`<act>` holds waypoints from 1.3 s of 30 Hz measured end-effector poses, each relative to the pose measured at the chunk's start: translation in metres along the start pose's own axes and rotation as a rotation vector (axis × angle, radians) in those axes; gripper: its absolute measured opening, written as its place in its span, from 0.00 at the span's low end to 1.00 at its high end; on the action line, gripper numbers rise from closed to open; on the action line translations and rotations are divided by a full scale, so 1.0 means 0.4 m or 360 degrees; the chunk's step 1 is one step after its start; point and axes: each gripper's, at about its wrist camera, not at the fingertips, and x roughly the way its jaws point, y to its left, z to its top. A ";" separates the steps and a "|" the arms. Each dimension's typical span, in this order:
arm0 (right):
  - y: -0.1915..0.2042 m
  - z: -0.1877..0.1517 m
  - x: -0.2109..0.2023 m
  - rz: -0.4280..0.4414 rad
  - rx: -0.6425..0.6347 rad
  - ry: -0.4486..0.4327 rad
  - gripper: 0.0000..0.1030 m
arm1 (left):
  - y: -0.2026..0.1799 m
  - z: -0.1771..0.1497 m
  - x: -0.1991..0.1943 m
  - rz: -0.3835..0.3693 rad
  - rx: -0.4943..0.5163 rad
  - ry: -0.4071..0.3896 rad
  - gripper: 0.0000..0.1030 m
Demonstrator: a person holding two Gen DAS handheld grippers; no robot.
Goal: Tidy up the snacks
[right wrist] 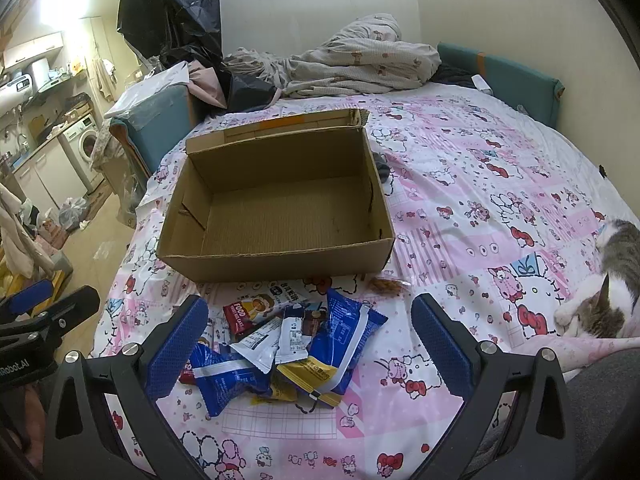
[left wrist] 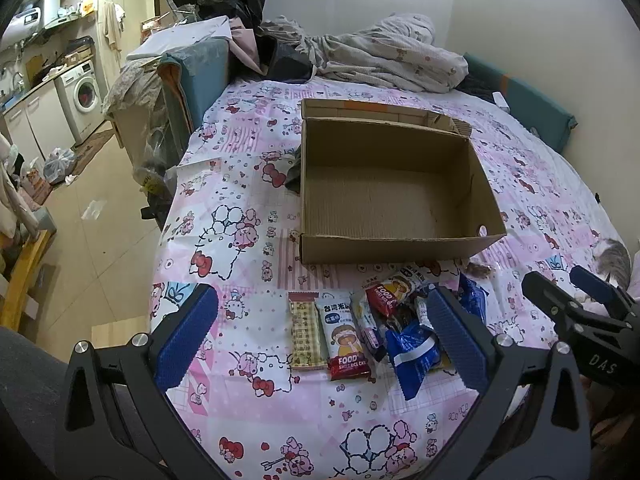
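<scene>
We hold the left gripper and right gripper wide open and empty above a heap of blue, white and red snack packets, the empty brown cardboard box at twelve o'clock; judging nothing sorted yet, we next close on one packet.

A bed with a pink cartoon-print sheet carries everything. An open cardboard box sits mid-bed, with a heap of snack packets just in front of it. Rumpled bedding lies at the far end, and a cat lies at the right edge.
</scene>
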 end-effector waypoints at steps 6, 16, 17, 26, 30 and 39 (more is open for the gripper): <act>0.004 -0.002 -0.002 0.0014 0.0003 -0.0004 1.00 | 0.003 -0.007 -0.006 -0.0006 -0.0004 -0.0011 1.00; 0.002 -0.001 -0.001 0.0027 0.0009 0.0002 1.00 | 0.003 -0.004 0.000 -0.0002 -0.0009 -0.0005 1.00; 0.000 0.000 -0.001 0.0034 0.0014 0.0005 1.00 | 0.003 -0.005 0.000 -0.0001 -0.0011 -0.0005 1.00; -0.001 -0.002 0.000 0.0040 0.0014 0.0011 1.00 | 0.007 -0.003 0.001 -0.0002 -0.0028 0.0006 1.00; 0.000 -0.005 0.003 0.0040 0.0010 0.0018 1.00 | 0.008 -0.002 0.003 -0.0002 -0.0028 0.0008 1.00; 0.006 -0.005 0.012 0.0055 0.0011 0.0048 1.00 | 0.010 -0.003 0.003 0.0000 -0.0031 0.0006 1.00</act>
